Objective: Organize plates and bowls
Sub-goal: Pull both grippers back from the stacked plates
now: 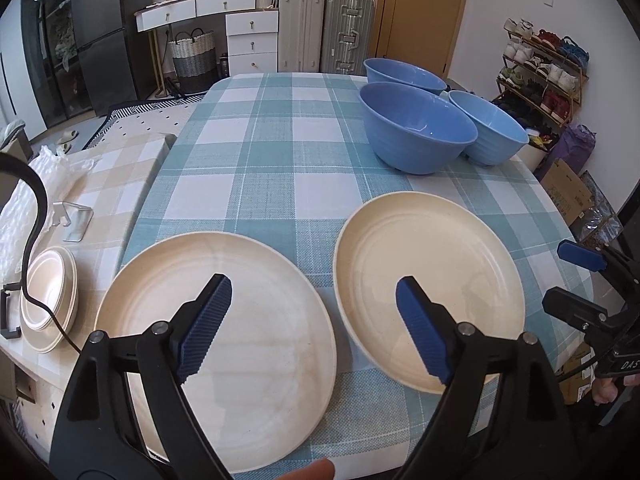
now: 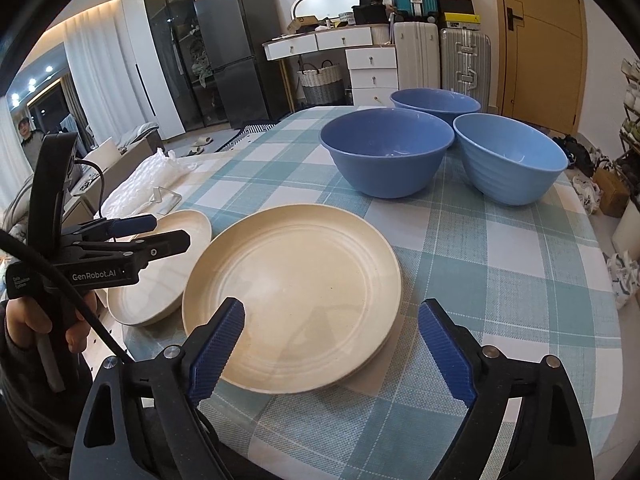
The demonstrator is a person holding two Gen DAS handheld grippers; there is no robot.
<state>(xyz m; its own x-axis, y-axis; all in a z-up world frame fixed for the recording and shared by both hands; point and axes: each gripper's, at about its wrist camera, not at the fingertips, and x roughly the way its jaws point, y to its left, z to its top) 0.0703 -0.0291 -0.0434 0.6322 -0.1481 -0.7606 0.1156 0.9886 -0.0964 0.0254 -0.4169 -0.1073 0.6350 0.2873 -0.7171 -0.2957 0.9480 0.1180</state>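
Observation:
Two cream plates lie side by side on the checked tablecloth: the left plate (image 1: 224,320) (image 2: 160,264) and the right plate (image 1: 436,276) (image 2: 296,292). Three blue bowls stand at the far right: a front bowl (image 1: 416,128) (image 2: 386,148), a lighter bowl (image 1: 492,128) (image 2: 510,160) and a back bowl (image 1: 404,72) (image 2: 434,102). My left gripper (image 1: 314,320) (image 2: 160,236) is open and empty, hovering over the gap between the plates. My right gripper (image 2: 332,344) (image 1: 576,280) is open and empty above the right plate's near rim.
A stack of small cream dishes (image 1: 50,300) sits on a side table at the left, beside a metal stand (image 1: 74,220) and bubble wrap (image 2: 140,184). The table's edge (image 1: 560,208) curves at the right. Suitcases (image 1: 324,28) and a shoe rack (image 1: 544,72) stand beyond.

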